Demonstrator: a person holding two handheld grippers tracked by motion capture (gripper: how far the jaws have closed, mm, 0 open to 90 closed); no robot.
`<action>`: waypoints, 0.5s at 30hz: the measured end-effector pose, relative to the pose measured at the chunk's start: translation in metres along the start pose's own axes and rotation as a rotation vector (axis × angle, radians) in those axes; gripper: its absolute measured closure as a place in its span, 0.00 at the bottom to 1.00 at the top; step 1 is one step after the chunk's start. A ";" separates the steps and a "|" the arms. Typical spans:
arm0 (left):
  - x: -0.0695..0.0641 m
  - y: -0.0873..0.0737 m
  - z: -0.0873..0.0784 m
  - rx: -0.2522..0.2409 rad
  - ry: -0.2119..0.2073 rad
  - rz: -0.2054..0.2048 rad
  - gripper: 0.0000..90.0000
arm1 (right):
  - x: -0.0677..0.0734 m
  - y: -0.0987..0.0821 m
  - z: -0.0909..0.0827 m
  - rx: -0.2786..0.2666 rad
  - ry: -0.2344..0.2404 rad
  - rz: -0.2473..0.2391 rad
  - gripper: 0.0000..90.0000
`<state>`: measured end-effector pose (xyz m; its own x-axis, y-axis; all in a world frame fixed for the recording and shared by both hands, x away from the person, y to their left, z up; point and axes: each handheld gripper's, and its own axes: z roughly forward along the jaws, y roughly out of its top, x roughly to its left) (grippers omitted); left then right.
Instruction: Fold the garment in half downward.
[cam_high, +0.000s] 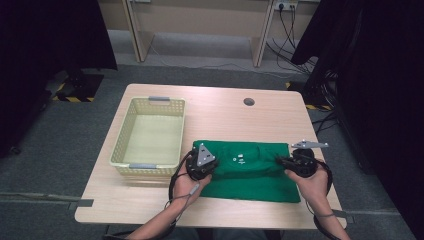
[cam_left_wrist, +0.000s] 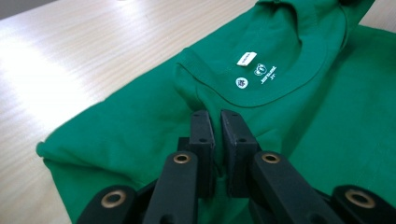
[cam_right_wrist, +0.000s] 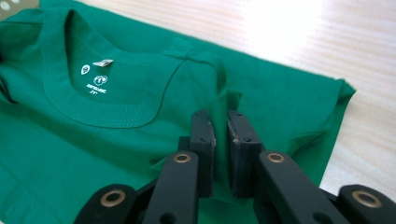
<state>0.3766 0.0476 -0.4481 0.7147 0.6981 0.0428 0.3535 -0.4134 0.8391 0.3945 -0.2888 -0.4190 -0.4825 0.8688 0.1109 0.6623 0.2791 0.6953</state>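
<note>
The folded green shirt (cam_high: 247, 170) lies between both grippers — left gripper (cam_left_wrist: 217, 122) and right gripper (cam_right_wrist: 219, 122) each pinch, it seems, a shoulder fold beside the collar (cam_left_wrist: 280, 91).

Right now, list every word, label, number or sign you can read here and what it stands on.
Nothing can be read.
White sewn tag inside the green shirt's collar: too small.
White printed marks and line of text beneath it: blurred.
Basket and table: no writing shows.
</note>
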 end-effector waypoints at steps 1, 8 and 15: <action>0.000 -0.001 0.000 0.005 -0.003 -0.003 0.92 | 0.001 -0.001 0.001 0.004 0.000 -0.001 0.92; -0.001 -0.007 0.003 0.044 -0.018 -0.012 0.92 | 0.004 -0.007 0.003 0.025 0.001 -0.005 0.92; -0.001 -0.012 0.006 0.072 -0.025 -0.017 0.90 | 0.004 -0.017 0.007 0.055 -0.001 0.000 0.89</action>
<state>0.3749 0.0481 -0.4611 0.7229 0.6908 0.0149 0.4073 -0.4434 0.7984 0.3855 -0.2867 -0.4353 -0.4818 0.8693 0.1105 0.6928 0.3006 0.6555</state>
